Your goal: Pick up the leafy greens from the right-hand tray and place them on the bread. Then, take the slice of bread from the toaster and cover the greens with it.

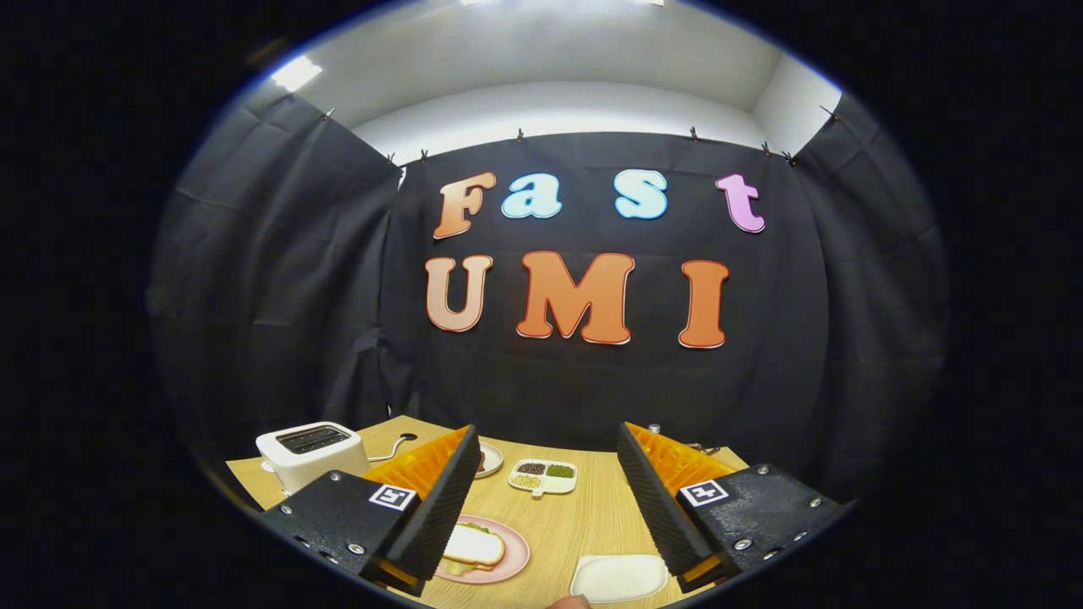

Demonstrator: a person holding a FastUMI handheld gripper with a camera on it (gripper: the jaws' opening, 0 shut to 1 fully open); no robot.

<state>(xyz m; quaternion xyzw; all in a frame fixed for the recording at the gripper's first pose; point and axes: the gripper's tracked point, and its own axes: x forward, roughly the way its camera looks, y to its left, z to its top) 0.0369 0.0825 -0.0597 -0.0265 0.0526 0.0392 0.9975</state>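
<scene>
Bread slice lies on a pink plate on the wooden table, partly hidden behind the left finger; a green edge shows under and behind the slice, probably the leafy greens, though the finger hides most of it. Gripper held above the table, fingers spread wide, nothing between them. White toaster stands at the table's far left, beyond the left finger, slots facing up. Small divided dish with dark, green and pale fillings sits ahead, between the fingers. A second small plate peeks out just beside the left finger's tip. White rectangular tray lies near the right finger, at the table's near edge.
</scene>
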